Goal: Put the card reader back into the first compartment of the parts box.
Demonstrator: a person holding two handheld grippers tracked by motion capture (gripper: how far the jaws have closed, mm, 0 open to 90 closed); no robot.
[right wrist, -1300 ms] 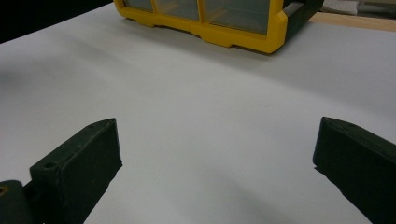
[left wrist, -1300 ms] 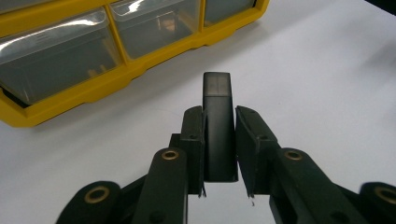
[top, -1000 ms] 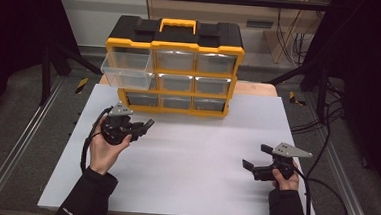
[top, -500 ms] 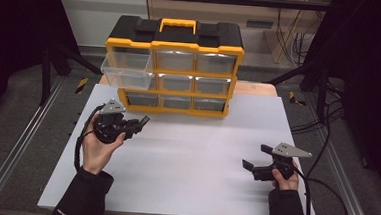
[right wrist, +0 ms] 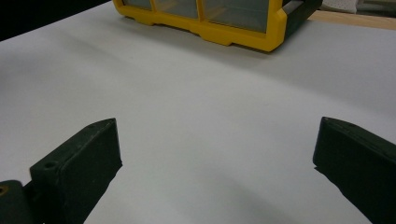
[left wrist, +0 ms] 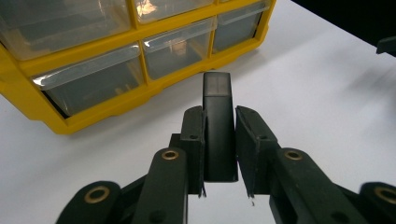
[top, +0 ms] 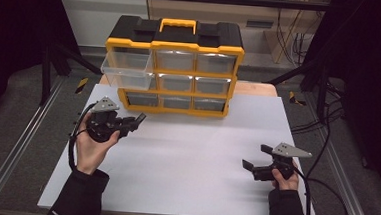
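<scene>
With the left gripper (top: pixel 136 119) pinching a small black block (left wrist: pixel 218 126) at nine o'clock, the open drawer (top: pixel 123 69) sits at eleven; a short drop misses it. Right gripper (top: pixel 251 160) idles spread.

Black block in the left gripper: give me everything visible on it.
The black block is a plain rectangular bar, matte black, plastic by the look, with a flat squared end facing away and faint seam lines across that end. It lies lengthwise between the left gripper fingers, which press on its two long sides, so it is held clear of the white table. It points toward the lower drawers of the yellow organizer. In the high view it is too small to make out.
</scene>
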